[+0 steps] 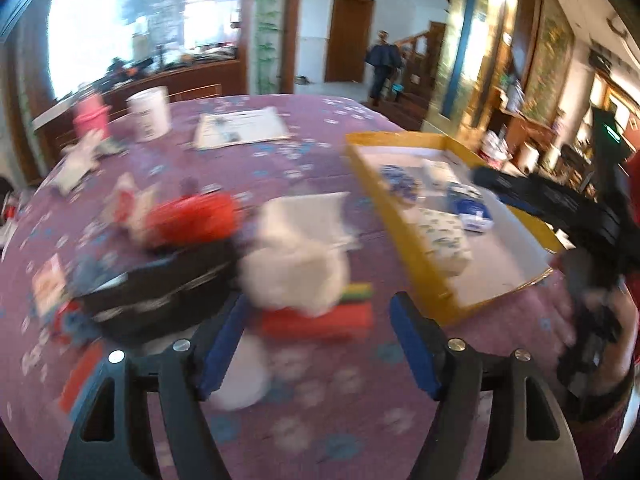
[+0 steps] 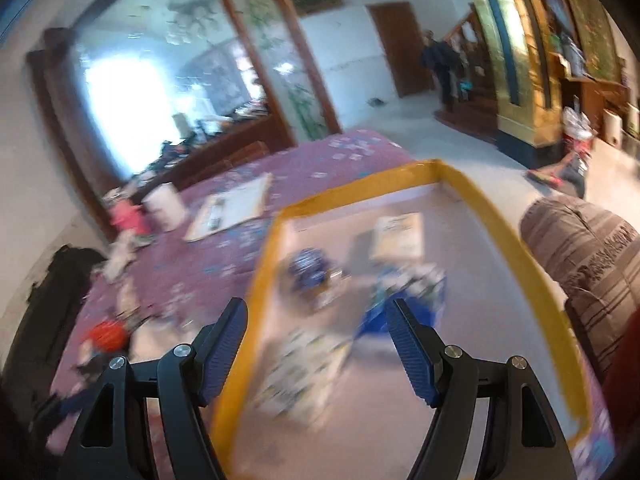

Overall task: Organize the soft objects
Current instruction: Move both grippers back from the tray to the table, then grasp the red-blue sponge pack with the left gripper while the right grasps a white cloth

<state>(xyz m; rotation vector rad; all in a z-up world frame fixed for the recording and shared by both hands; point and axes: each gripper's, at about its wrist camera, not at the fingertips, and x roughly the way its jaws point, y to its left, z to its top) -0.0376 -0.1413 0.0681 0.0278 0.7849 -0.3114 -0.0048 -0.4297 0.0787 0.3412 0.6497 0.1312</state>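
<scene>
My left gripper (image 1: 320, 344) is open low over the purple tablecloth, with its blue pads wide apart. Just beyond them lies a white plush (image 1: 294, 268) on a red, green and yellow block (image 1: 320, 316). A blurred white soft thing (image 1: 242, 380) sits by the left pad, and the pads press on nothing. My right gripper (image 2: 318, 344) hangs open above the yellow-rimmed tray (image 2: 264, 276), empty. Inside the tray (image 1: 404, 236) lie a blue patterned bundle (image 2: 310, 270), a blue item (image 2: 384, 312) and a patterned pack (image 2: 304, 368).
A black container (image 1: 160, 288) with a red soft thing (image 1: 192, 216) stands left of the plush. Farther back are a white cup (image 1: 150, 114), a pink item (image 1: 92, 114) and a paper sheet (image 1: 240, 128). A brown sofa (image 2: 580, 248) borders the tray's right. A person (image 1: 384, 64) stands far off.
</scene>
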